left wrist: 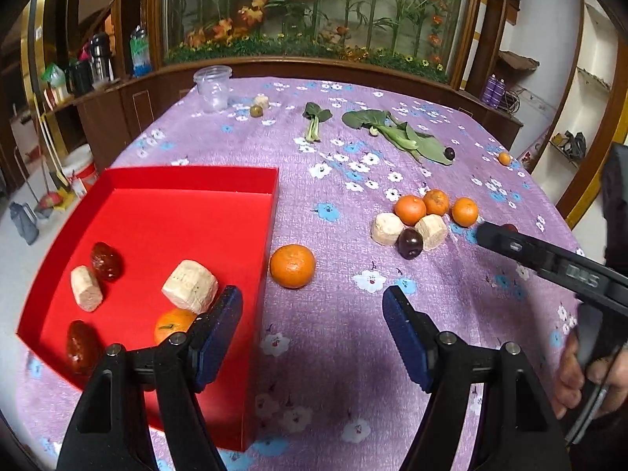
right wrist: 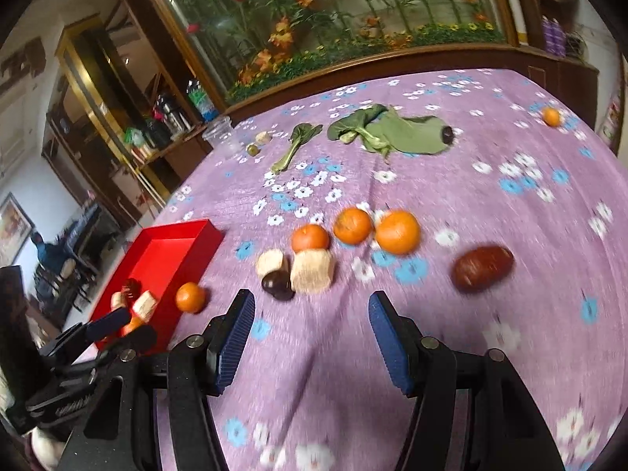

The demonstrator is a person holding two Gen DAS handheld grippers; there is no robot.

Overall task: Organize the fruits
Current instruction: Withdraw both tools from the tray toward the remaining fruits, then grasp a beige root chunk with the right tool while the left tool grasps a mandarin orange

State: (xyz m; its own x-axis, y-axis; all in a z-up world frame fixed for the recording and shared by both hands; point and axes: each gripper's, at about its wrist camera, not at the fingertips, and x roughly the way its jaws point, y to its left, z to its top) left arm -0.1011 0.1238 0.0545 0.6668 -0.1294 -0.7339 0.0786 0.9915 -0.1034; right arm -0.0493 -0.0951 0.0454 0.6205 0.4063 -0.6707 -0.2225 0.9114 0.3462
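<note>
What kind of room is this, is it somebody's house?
Probably a home's dining or living room. A table under a purple flowered tablecloth holds fruit, a wooden-framed glass case of artificial flowers stands behind it, and a cluttered wooden side shelf of bottles and flasks is nearby.

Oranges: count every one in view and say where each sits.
6. One in the red box, orange; one beside the box; three clustered mid-table; one far right. Others may be hidden.

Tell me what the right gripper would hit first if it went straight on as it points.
Probably the bare tablecloth just ahead of the open right gripper, since it points downward. Beyond that, the tan chunk and dark plum lie nearest its line; depth is unclear.
</note>
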